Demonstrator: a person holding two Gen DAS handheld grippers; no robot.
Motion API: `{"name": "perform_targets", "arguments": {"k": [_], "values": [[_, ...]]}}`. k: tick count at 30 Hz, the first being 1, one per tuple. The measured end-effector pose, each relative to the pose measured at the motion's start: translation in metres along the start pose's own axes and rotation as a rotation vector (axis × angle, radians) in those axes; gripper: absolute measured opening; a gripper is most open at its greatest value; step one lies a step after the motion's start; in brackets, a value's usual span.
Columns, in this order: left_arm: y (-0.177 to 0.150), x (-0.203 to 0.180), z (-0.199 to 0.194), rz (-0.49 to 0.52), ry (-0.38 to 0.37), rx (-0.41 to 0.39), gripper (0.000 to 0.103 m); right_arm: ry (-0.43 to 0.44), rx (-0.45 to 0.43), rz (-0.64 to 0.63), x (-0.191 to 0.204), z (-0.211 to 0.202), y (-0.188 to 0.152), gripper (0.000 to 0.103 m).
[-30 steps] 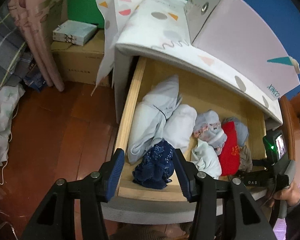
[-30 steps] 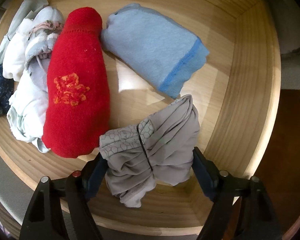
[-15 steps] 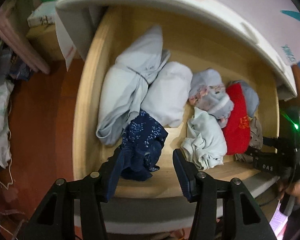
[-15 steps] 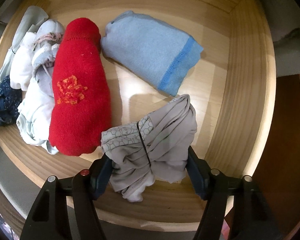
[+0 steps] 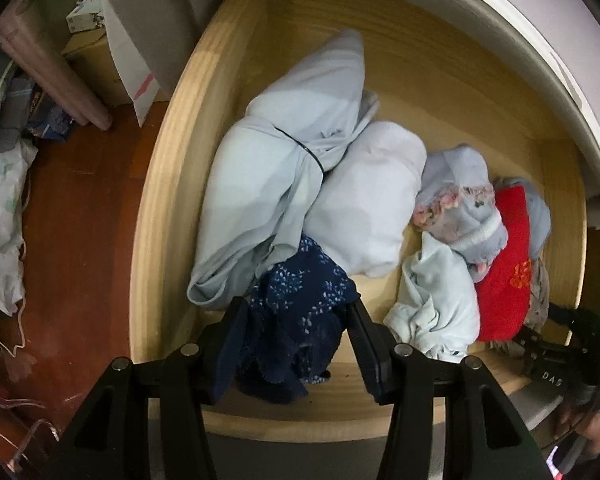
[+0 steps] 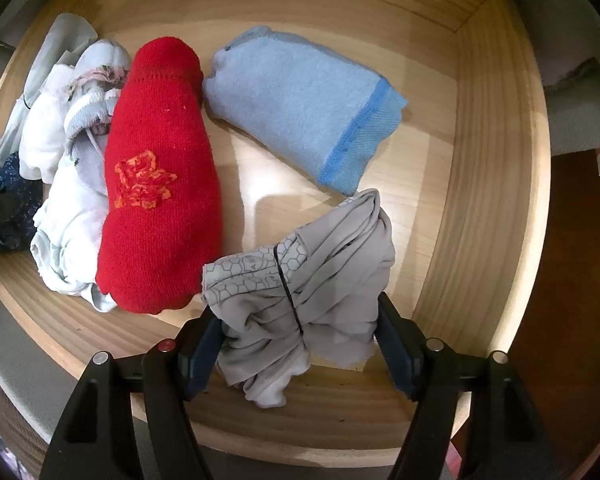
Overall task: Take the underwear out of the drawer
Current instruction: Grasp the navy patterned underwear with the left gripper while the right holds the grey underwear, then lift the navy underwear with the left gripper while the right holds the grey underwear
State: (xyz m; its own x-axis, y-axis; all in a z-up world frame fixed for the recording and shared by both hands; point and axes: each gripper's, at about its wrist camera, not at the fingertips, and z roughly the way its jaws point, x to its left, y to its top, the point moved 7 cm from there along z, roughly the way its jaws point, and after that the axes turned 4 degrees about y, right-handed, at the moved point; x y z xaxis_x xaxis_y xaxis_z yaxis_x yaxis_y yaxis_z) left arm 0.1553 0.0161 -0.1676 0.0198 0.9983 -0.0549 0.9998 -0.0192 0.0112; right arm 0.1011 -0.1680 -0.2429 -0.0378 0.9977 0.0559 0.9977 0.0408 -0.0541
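Your left gripper (image 5: 296,344) jaws straddle the navy underwear (image 5: 300,312) at the wooden drawer's (image 5: 156,216) front-left; grip unclear. Your right gripper (image 6: 300,344) jaws are opening around the grey underwear (image 6: 304,280), front-right, beside the red roll (image 6: 156,184).

Both handheld grippers are black plastic frames with triangular cut-outs and silver screw heads. The left gripper (image 5: 296,344) has dark blue pads (image 5: 228,350); the right gripper (image 6: 300,350) adds one red screw (image 6: 166,346).
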Motion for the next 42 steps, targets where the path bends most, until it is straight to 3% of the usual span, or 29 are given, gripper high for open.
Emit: {"name": "perform_targets", "arguments": {"k": [1, 3, 5, 9, 26, 42], "values": [[0.0, 0.0, 0.001, 0.0, 0.004, -0.001, 0.051, 0.001, 0.0, 0.001, 0.001, 0.001, 0.001, 0.069], [-0.001, 0.0, 0.001, 0.014, 0.023, -0.006, 0.036, 0.001, 0.001, -0.001, -0.002, 0.002, 0.002, 0.069], [-0.003, -0.001, 0.0, 0.035, 0.042, -0.015, 0.03, 0.002, -0.001, 0.001, -0.002, 0.002, 0.002, 0.069], [-0.005, -0.004, -0.003, 0.046, 0.048, -0.03, 0.023, 0.003, -0.002, 0.004, -0.007, -0.001, 0.001, 0.069], [-0.015, -0.003, -0.041, 0.05, 0.011, -0.08, 0.018, 0.039, -0.011, 0.032, -0.023, -0.011, -0.003, 0.065], [-0.017, -0.002, -0.076, 0.042, -0.039, -0.137, 0.018, 0.102, -0.061, 0.151, -0.051, -0.024, -0.003, 0.059]]}}
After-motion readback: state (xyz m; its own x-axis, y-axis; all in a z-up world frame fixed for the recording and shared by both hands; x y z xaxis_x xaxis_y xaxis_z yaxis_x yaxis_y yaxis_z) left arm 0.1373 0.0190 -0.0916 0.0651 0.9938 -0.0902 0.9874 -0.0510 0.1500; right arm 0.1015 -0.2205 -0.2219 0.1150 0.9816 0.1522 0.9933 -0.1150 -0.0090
